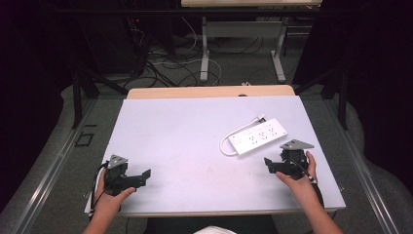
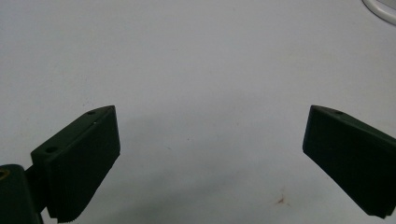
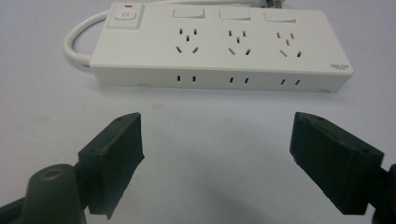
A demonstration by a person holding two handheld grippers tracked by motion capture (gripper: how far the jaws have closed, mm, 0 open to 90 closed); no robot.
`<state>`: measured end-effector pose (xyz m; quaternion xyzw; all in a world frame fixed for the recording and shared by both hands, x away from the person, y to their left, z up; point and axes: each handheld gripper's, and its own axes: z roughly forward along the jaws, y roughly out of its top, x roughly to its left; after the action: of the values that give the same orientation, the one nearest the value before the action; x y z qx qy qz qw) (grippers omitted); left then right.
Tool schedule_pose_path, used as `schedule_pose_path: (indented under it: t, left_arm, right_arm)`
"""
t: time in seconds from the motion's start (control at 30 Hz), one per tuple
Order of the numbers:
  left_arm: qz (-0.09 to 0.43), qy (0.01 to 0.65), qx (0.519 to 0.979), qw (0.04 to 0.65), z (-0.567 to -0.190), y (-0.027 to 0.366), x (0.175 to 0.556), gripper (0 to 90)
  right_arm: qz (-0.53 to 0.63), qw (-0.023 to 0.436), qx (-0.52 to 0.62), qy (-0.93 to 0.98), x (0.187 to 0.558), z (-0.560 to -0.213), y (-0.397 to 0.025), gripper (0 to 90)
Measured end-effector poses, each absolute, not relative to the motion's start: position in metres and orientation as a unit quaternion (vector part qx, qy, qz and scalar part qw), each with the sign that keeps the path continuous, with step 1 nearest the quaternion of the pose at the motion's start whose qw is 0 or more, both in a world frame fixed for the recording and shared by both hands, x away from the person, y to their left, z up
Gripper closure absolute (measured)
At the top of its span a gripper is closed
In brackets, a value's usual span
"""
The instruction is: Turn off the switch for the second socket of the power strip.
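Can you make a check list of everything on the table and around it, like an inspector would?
Surface: pale grey table, a few faint marks, wooden edge at the far side.
Job's things: white power strip at the right, lying flat, three socket groups and a power button at its cord end.
Clutter: nothing seen.
Grippers: left gripper open, at the near left over bare table; right gripper open, just short of the strip, touching nothing.
Cables: the strip's white cord loops beside it; dark cables tangle on the floor beyond the table.
Surroundings: another table's legs behind, dark curtains at both sides.
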<state>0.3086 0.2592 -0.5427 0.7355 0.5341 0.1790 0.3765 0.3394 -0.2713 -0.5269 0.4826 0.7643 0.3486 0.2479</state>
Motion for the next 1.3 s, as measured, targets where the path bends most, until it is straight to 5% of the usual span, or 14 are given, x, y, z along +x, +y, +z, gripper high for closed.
schedule_pose_path:
  t: [1.3]
  left_arm:
    - [0.184,0.536,0.734,0.374,-0.543,0.260,0.308,4.8]
  right_arm:
    - [0.353,0.233,0.462,0.780,0.375,-0.480,-0.270,27.1]
